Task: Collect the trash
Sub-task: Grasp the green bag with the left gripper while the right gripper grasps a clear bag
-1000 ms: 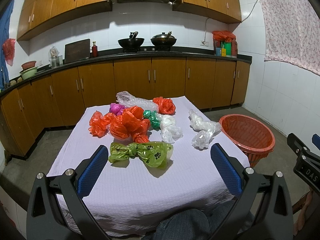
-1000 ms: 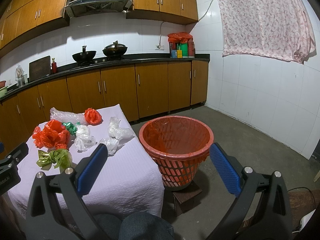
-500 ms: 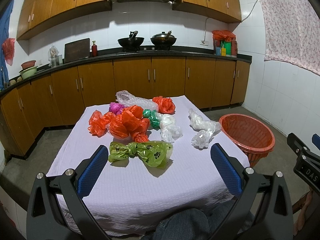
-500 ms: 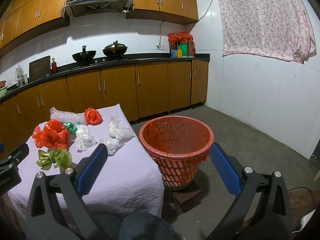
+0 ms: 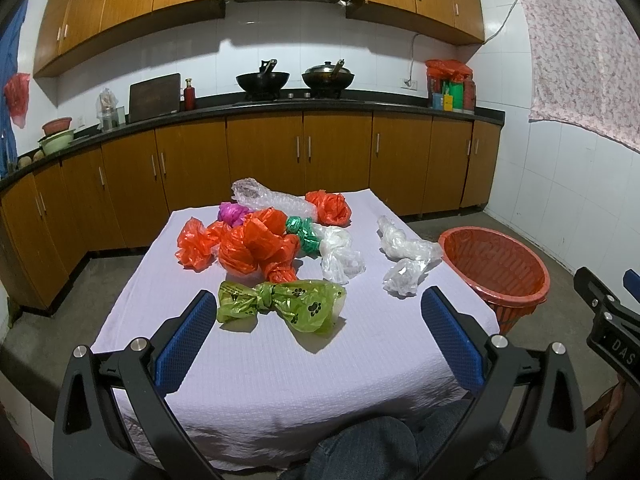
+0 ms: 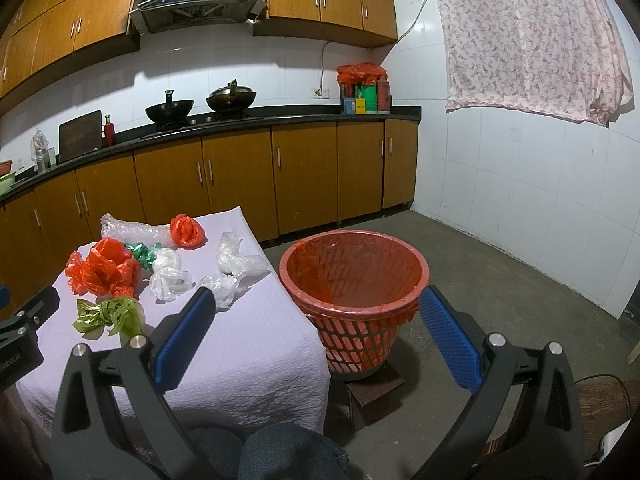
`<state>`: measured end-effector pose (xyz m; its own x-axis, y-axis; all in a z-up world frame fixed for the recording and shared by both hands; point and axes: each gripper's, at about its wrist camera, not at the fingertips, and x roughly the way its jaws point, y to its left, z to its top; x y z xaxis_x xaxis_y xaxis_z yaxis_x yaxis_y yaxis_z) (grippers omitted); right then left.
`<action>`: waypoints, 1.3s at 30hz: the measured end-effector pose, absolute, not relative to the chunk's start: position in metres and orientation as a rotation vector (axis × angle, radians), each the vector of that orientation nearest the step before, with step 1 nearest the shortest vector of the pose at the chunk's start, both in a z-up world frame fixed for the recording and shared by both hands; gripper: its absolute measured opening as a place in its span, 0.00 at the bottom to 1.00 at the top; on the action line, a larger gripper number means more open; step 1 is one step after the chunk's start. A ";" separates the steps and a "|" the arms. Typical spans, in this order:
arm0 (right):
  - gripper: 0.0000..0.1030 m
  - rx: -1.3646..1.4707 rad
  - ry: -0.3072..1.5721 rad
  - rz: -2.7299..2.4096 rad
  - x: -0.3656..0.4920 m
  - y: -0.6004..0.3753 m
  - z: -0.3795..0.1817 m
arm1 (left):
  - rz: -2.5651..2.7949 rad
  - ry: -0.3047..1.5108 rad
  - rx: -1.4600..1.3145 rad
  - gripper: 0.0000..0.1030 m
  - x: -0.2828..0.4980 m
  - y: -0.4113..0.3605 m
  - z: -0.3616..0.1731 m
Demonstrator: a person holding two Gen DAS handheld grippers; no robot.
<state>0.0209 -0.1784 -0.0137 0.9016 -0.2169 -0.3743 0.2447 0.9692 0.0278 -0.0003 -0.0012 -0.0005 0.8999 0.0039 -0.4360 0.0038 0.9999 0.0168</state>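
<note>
Several knotted plastic bags lie on a table with a white cloth (image 5: 280, 368): a green paw-print bag (image 5: 280, 306) nearest, a big orange bundle (image 5: 256, 246), a white bag (image 5: 338, 254), clear bags (image 5: 404, 258), bubble wrap (image 5: 268, 200). An orange-lined basket (image 6: 354, 276) stands right of the table. My left gripper (image 5: 318, 330) is open and empty, just short of the green bag. My right gripper (image 6: 316, 328) is open and empty, in front of the basket (image 5: 496, 274).
The table (image 6: 248, 344) shows at the left in the right wrist view. Wooden kitchen cabinets and a counter (image 5: 280, 104) with two woks run along the back wall. The basket rests on a small dark block (image 6: 374, 392) on the concrete floor. A person's knee (image 5: 360, 448) shows below.
</note>
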 end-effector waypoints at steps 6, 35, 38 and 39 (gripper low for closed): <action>0.96 0.083 0.383 -0.218 0.022 -0.179 -0.018 | 0.013 0.462 0.014 0.98 0.002 0.004 -0.004; 0.96 0.023 0.499 -0.152 0.093 -0.148 -0.046 | 0.139 0.681 -0.130 0.86 0.123 0.078 -0.071; 0.96 0.019 0.519 -0.153 0.101 -0.147 -0.051 | 0.150 0.717 -0.134 0.77 0.133 0.095 -0.082; 0.96 0.022 0.526 -0.153 0.104 -0.147 -0.053 | 0.141 0.731 -0.134 0.74 0.136 0.098 -0.086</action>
<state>0.1042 -0.1473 -0.0529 0.8536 -0.1399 -0.5017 0.1514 0.9883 -0.0180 0.1362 0.0983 -0.0860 0.7360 0.0809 -0.6721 -0.1745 0.9820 -0.0730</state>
